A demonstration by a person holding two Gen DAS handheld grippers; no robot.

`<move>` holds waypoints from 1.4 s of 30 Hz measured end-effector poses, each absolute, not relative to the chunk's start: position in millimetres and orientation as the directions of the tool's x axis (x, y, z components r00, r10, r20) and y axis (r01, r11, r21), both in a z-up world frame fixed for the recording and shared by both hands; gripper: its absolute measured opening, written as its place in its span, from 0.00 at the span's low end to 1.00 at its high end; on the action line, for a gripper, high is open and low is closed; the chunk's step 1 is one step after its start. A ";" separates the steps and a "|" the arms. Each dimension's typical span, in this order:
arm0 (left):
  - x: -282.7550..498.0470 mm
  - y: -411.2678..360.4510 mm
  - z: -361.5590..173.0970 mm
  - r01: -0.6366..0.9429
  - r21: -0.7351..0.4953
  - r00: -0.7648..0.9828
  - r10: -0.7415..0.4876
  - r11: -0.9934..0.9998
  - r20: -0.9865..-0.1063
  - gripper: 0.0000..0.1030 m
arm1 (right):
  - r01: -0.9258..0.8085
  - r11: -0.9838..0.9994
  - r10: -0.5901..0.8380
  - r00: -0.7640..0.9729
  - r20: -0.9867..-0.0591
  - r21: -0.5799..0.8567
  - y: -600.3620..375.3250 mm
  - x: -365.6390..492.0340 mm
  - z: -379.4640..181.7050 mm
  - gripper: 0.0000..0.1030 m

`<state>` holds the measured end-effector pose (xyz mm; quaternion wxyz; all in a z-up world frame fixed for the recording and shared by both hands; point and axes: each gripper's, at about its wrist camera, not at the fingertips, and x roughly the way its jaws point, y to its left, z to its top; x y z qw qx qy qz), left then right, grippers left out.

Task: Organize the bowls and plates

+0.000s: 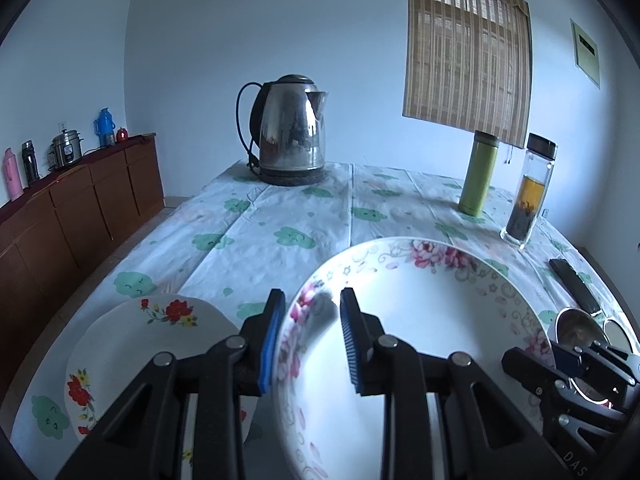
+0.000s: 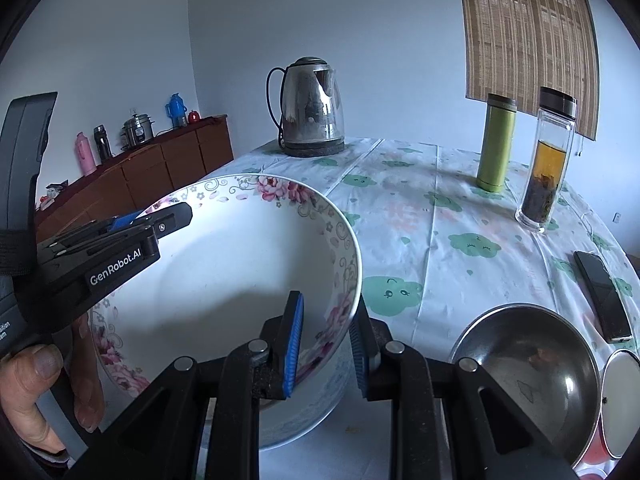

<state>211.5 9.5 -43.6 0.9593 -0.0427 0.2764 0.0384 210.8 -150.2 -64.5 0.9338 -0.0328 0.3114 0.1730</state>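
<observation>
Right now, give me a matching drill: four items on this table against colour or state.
Items:
1. large floral bowl
2. kettle
3. slim flask
4. clear bottle

States:
A. green, lid on
B. amber liquid, dark leaves at bottom
C. rim pinched on two sides by both jaws
D. shiny steel, on its base at the far edge

Pairs: 1-C, 2-D, 3-A, 4-B

Left tongs point(image 1: 308, 334) and right tongs point(image 2: 326, 346) each clamped on bowl point(image 2: 240, 264) rim.
</observation>
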 end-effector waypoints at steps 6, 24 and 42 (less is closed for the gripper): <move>215.0 8.7 -48.1 -0.097 -0.051 0.835 0.053 0.994 -0.548 0.25 | -0.340 0.940 0.285 0.746 -0.602 0.023 -146.6 210.3 -66.3 0.24; 221.4 9.5 -60.9 -0.099 -0.039 0.799 0.056 0.994 -0.599 0.25 | -0.343 0.939 0.263 0.725 -0.636 -0.002 -141.1 211.6 -73.5 0.24; 223.1 8.9 -70.0 -0.095 -0.019 0.771 0.061 0.995 -0.634 0.27 | -0.345 0.939 0.248 0.707 -0.663 -0.017 -137.7 213.0 -80.5 0.24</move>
